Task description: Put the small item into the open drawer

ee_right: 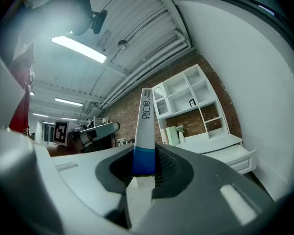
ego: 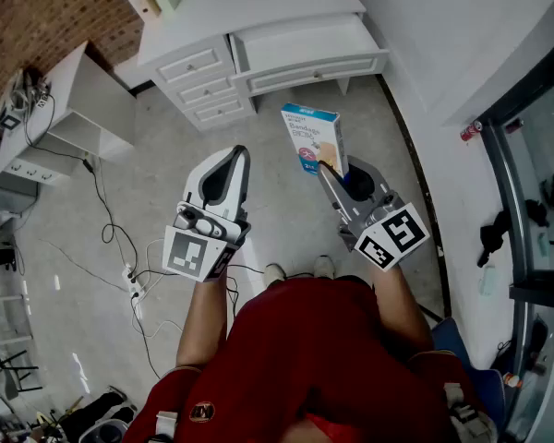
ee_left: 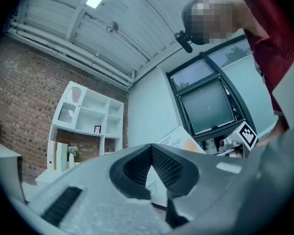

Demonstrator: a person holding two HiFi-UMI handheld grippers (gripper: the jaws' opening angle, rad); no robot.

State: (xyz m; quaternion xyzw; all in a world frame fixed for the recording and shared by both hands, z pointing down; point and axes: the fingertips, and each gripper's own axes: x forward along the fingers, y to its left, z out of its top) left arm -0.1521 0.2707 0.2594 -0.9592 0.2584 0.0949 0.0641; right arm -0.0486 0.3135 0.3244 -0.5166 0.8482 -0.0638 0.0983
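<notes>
Though light, the thin blue-and-white cardboard box [ego: 312,138], short of the open white drawer [ego: 309,65], likely crushes: right gripper [ego: 331,173] pinches its lower edge; left gripper [ego: 239,154] closed, empty.

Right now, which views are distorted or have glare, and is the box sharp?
Both gripper views: strong fisheye bending, dark corners; right gripper view: the ceiling lamp glares; head view: the box is sharp, room lines only mildly curved.

Illegibly small print on the box [ego: 312,138] (lower end lost between jaws of the right gripper [ego: 332,175])
</notes>
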